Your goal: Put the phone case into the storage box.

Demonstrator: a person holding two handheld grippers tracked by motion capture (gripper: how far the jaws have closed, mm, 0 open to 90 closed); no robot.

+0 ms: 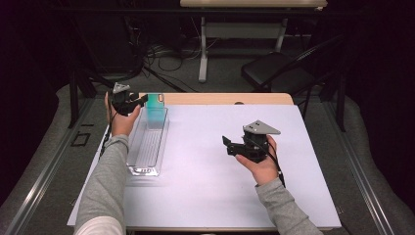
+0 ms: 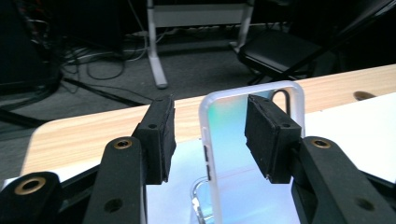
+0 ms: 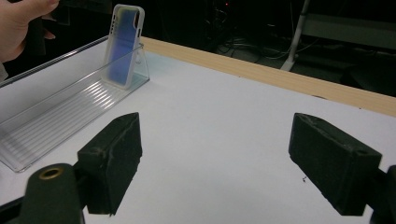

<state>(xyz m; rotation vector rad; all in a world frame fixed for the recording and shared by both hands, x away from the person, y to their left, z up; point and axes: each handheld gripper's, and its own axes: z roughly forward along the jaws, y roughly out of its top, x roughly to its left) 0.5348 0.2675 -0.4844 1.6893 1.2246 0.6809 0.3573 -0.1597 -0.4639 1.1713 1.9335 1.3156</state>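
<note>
A translucent phone case [image 1: 155, 110] with a white rim and teal-blue sheen stands upright at the far end of a clear plastic tray [image 1: 147, 147]. My left gripper [image 1: 142, 100] is at the case's top. In the left gripper view the case [image 2: 224, 126] rises between the jaws of that gripper [image 2: 210, 126], which is open. The left pad stands clear of the rim and the right pad overlaps the case's far edge. My right gripper [image 1: 227, 144] hovers open over the white table middle, nothing between its jaws [image 3: 215, 154]. Its view shows the case [image 3: 122, 44] leaning in the tray [image 3: 46, 126].
A white sheet [image 1: 220, 166] covers the table, with a bare wooden strip [image 1: 225, 99] along the far edge. Beyond it are a black folding chair [image 1: 279, 71], another table's leg [image 1: 203, 54] and floor cables [image 1: 161, 54]. A hand [image 3: 18, 23] holds the left gripper.
</note>
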